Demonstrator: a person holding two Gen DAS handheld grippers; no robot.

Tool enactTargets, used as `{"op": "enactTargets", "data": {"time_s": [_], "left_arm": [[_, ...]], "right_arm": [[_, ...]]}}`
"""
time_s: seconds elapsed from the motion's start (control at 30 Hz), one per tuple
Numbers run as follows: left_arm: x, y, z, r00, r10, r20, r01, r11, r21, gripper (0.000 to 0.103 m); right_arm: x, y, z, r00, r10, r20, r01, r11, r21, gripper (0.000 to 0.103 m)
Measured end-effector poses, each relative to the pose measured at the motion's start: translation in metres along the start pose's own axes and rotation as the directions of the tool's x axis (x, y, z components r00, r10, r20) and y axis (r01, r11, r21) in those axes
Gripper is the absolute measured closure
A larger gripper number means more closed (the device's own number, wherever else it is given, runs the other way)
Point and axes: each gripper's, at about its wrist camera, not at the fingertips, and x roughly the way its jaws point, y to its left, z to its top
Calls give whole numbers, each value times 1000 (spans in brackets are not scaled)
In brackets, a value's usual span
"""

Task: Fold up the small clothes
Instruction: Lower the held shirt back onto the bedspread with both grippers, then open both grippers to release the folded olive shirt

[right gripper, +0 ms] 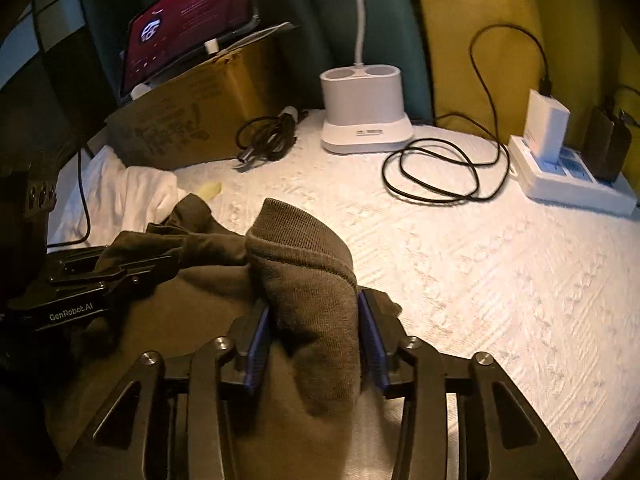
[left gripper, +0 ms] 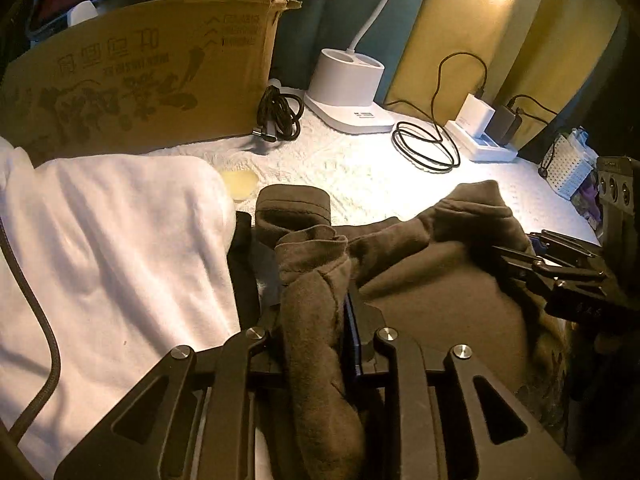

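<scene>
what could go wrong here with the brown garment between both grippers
1. The right gripper has a gap between its pads and the brown garment; that bunched corner may flop and spoil the fold.
2. The left gripper has cloth twisted deep between its fingers, so fabric could snag when it pulls away.
3. The white cloth lies against the garment and might get dragged along.

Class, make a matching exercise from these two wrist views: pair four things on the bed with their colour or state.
Things:
1. garment
2. desk lamp base
3. loose cable
4. cardboard box

Descriptions:
A. white, two round cups
B. black, coiled in loops
C. olive brown, bunched between both grippers
D. tan, printed

Pairs: 1-C, 2-A, 3-B, 4-D
</scene>
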Motion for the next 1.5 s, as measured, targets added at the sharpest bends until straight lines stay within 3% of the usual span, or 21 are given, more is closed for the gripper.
{"op": "enactTargets", "data": {"time_s": [0.37, 0.53, 0.73, 0.9, 1.17, 1.33, 1.5], "left_arm": [[-1, 4, 1, 999, 41, 4, -41, 999, -12, 75], [-3, -5, 2, 993, 114, 17, -114, 993, 29, 71], [-14, -8, 2, 974, 217, 62, -220, 974, 52, 64], [-33, -1, -1, 973, 218, 78, -221, 974, 42, 64], [-62, -11, -14, 974, 194, 115, -200, 979, 36, 64], [-78, -29, -26, 979, 152, 137, -163, 984, 69, 64], [-78, -43, -45, 988, 112, 102, -123, 987, 102, 64]], "right_arm": [[-21, -28, -14, 999, -30, 19, 28, 995, 95, 53], [-23, -33, -23, 998, -61, 7, 59, 993, 103, 53], [-28, -34, -30, 995, -102, 4, 101, 989, 110, 52], [-39, -36, -36, 989, -148, 6, 146, 982, 121, 52], [-66, -38, -50, 986, -161, 33, 154, 977, 144, 52], [-83, -26, -56, 988, -143, 62, 133, 981, 141, 50], [-85, 0, -64, 993, -103, 63, 97, 991, 95, 50]]}}
